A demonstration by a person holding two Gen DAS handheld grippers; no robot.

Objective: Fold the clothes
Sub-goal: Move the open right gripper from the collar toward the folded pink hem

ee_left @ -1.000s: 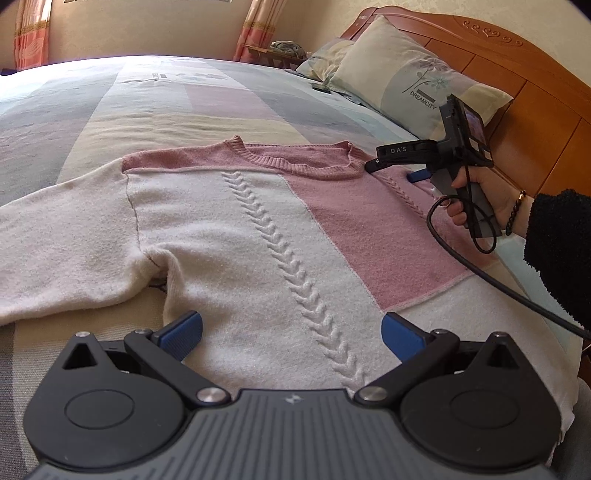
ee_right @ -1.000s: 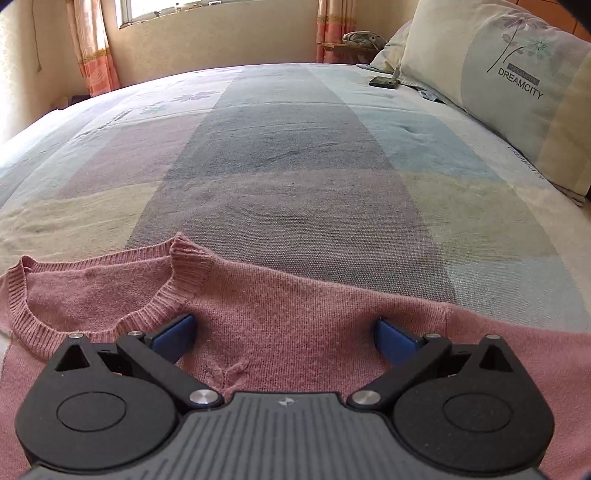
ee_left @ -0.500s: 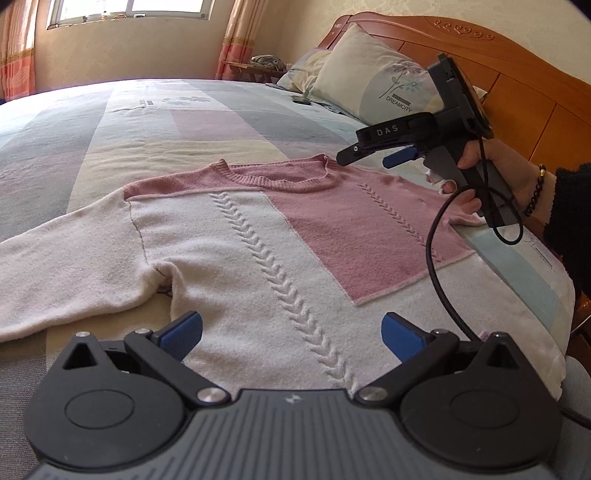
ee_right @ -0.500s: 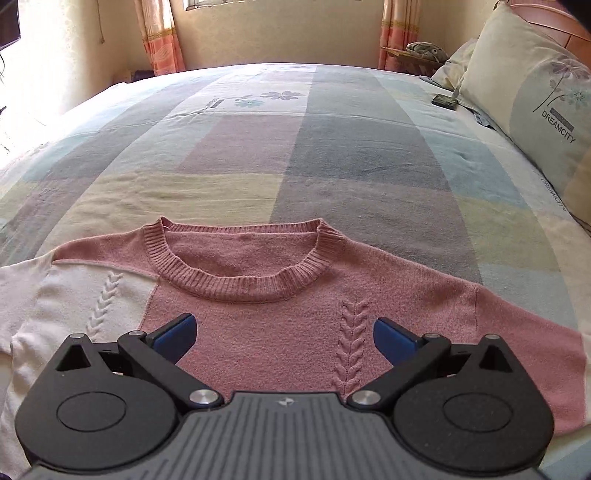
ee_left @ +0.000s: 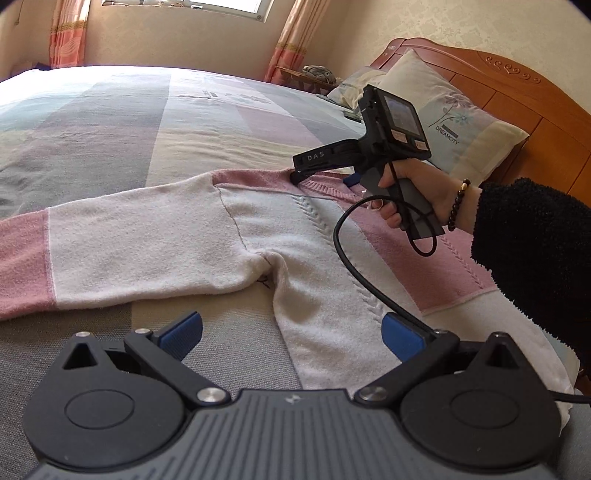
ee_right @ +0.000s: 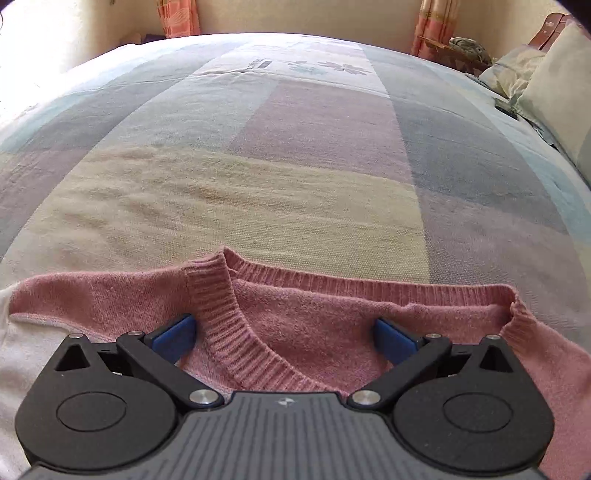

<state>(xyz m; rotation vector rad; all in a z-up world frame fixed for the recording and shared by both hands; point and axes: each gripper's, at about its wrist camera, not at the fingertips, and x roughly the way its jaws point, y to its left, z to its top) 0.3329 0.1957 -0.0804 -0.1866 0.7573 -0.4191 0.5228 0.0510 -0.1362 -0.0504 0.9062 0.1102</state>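
Bed (ee_right: pixel 303 155): wide free cover beyond sweater. Sweater (ee_left: pixel 192 240) pink and white, flat on bed near edge, sleeve stretched out. My right gripper (ee_right: pixel 282 338) wide open at ribbed collar (ee_right: pixel 236 328), holding nothing. My left gripper (ee_left: pixel 291 332) wide open over hem side, empty.

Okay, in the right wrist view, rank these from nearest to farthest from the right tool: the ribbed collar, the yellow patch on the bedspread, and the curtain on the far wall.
1. Ribbed collar of the sweater: between the open fingers of the right tool.
2. Yellow patch on the bedspread: straight ahead, beyond the collar.
3. Curtain: top left, past the bed's far edge.
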